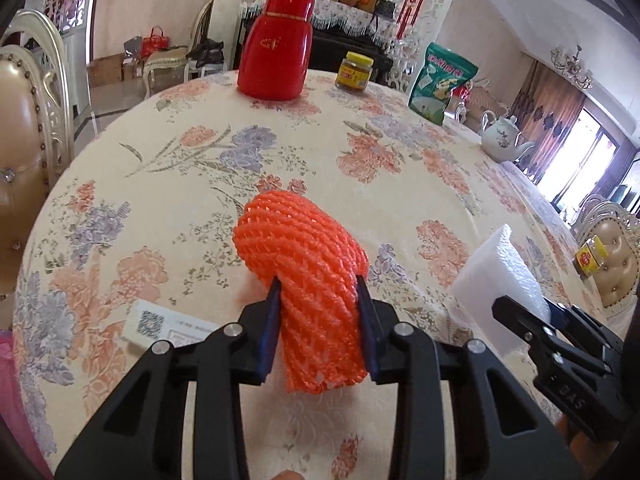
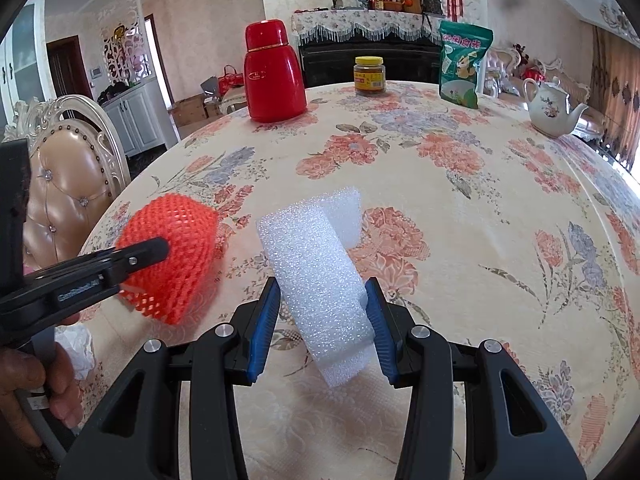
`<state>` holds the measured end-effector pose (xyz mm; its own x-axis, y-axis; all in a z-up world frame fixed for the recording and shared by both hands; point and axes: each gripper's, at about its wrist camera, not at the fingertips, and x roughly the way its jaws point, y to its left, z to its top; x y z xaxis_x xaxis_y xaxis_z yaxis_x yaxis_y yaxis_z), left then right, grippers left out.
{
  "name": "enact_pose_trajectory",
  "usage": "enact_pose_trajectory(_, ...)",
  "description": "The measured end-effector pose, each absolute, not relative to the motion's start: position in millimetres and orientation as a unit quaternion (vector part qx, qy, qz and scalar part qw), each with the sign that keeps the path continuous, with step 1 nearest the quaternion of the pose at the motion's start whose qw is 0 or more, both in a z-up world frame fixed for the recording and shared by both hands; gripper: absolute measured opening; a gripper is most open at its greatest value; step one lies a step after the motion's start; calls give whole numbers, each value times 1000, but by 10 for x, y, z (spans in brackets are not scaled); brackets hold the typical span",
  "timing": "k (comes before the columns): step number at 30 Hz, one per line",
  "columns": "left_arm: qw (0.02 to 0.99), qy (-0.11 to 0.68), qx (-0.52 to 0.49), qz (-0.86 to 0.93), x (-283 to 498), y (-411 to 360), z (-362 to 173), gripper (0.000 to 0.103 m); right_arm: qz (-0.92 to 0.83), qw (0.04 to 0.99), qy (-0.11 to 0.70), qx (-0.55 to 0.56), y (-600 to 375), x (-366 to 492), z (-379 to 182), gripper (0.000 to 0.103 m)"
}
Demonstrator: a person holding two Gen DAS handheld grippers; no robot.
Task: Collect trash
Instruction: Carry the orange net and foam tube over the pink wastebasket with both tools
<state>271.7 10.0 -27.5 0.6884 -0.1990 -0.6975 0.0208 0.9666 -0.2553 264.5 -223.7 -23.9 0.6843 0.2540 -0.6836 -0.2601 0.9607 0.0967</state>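
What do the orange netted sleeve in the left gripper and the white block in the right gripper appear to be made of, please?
The orange netted sleeve looks like soft foam mesh: an open diamond lattice, matte, pinched in by the left gripper. The white block looks like expanded polyethylene foam, probably: a fine speckled cell texture with a slight glitter, held in the right gripper.

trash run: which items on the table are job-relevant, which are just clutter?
Job:
- orange foam net, clamped in the left tool
- white foam block, clamped in the right tool
- printed paper slip, likely trash

Lying about:
- red thermos
- yellow-lidded jar
- green snack bag
- white teapot
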Motion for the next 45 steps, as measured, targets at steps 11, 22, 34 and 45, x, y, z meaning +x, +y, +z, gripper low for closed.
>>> enact_pose_trajectory(11, 928, 352, -113, -42, 2224, 312, 55, 33, 149, 922, 357, -9, -2154, 2470, -90, 43)
enact_pose_trajectory(22, 940, 316, -131, -2, 1645, 780, 318, 34, 172, 923, 343, -20, -1918, 2176, 113, 43)
enact_pose_trajectory(34, 946, 287, -147, 40, 1059, 1308, 492, 34, 209, 918, 334, -38, -1463, 1856, 265, 43)
enact_pose_trajectory(45, 948, 261, -160, 85, 538, 1842, 605, 34, 251, 909, 327, -58, -951, 1629, 372, 43)
